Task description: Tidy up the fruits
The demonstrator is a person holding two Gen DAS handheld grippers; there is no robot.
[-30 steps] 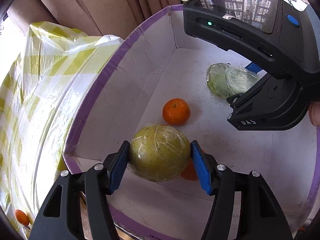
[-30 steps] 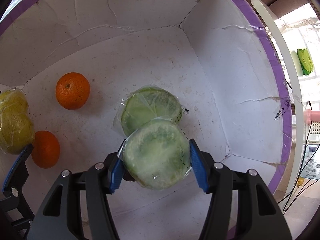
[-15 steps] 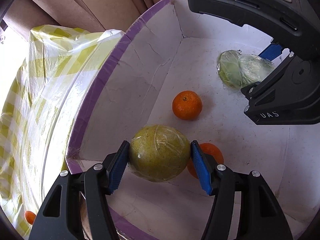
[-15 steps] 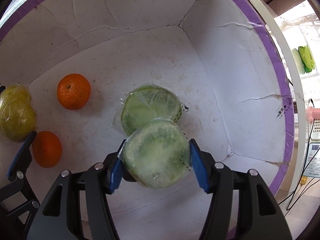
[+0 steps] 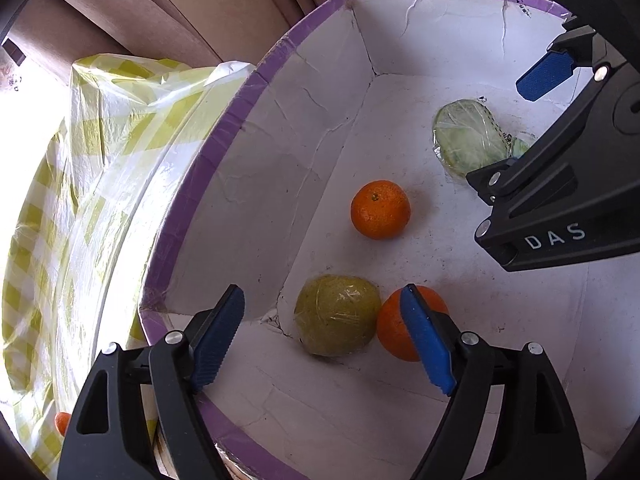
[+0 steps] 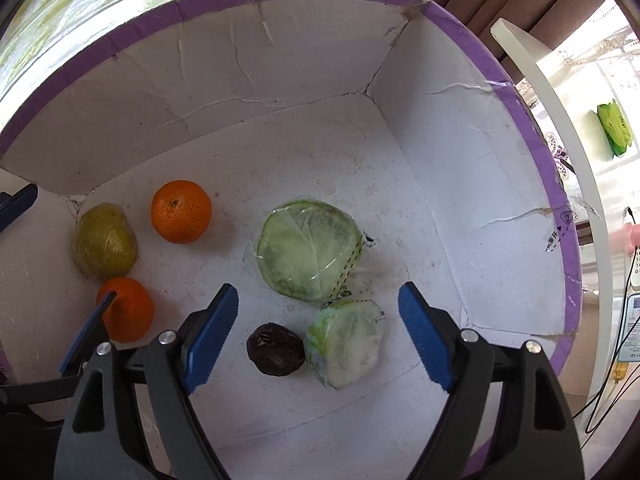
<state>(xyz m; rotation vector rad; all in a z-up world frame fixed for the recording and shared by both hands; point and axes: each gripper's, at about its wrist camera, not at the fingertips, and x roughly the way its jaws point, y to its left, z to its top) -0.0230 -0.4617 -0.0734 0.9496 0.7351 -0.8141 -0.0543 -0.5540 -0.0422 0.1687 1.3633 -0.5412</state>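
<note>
A white box with a purple rim (image 5: 224,128) (image 6: 560,184) holds the fruit. My left gripper (image 5: 324,344) is open above a wrapped yellow-green fruit (image 5: 338,320) (image 6: 105,245) that lies on the box floor beside an orange (image 5: 394,330) (image 6: 127,307). A second orange (image 5: 380,209) (image 6: 181,211) lies further in. My right gripper (image 6: 318,340) is open above a small wrapped green cabbage piece (image 6: 346,342) and a dark round fruit (image 6: 275,349). A larger wrapped cabbage (image 6: 308,249) (image 5: 468,140) lies just beyond. The right gripper body (image 5: 560,200) shows in the left wrist view.
A yellow-checked plastic cloth (image 5: 80,184) covers the surface left of the box, with a small orange (image 5: 62,422) on it. Brown curtains (image 5: 192,12) hang behind. A white frame (image 6: 560,132) and cables (image 6: 612,384) stand right of the box.
Both grippers opened and lifted back. The yellow-green fruit now rests on the box floor by the orange; the small cabbage piece now lies beside the dark fruit.
</note>
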